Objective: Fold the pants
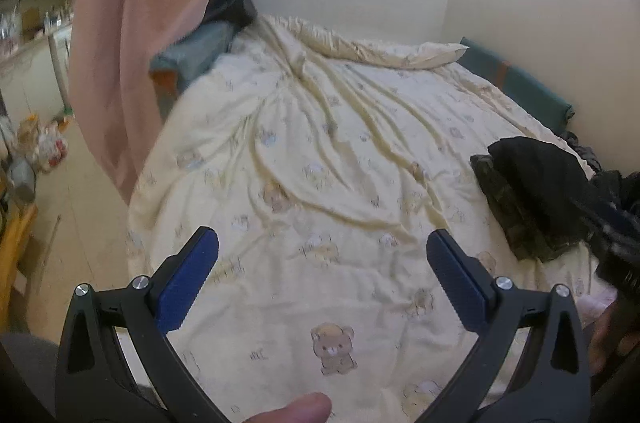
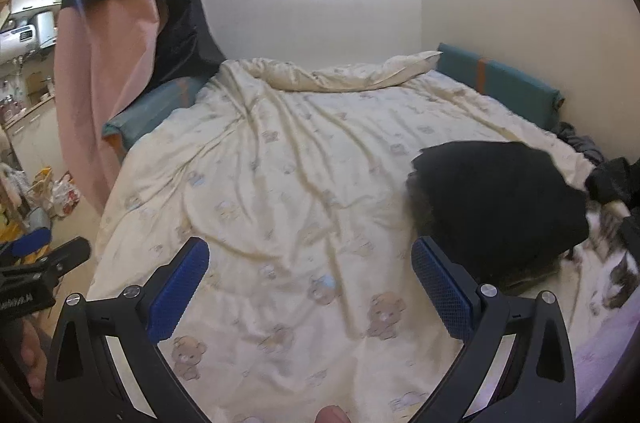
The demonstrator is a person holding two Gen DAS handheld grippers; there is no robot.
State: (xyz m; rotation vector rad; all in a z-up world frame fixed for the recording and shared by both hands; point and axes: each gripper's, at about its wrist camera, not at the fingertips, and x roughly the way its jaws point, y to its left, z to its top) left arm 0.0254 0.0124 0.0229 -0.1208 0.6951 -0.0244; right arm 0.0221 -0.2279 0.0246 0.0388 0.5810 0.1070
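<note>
1. You are holding two grippers over one bed (image 1: 320, 151): the left gripper (image 1: 322, 255) and the right gripper (image 2: 310, 263), each with two blue pads.
2. Both are standing released, jaws spread wide, with only the bear-print quilt (image 2: 280, 183) showing between the pads and nothing gripped.
3. One folded dark garment, the pants (image 2: 496, 199), is lying on the quilt near the bed's right edge, on top of a camouflage-patterned piece (image 1: 516, 219).
4. From the right gripper, the pants are sitting just beyond and to the right of the right pad, apart from it.
5. From the left gripper, the pants (image 1: 540, 183) are lying well off to the right, clear of both pads.
6. More dark clothes (image 2: 612, 179) are bunching at the far right edge; you cannot count them.
7. Another person in a pink and dark top (image 2: 120, 23) is standing at the bed's left side.
8. No container is holding anything here that you can make out.
</note>
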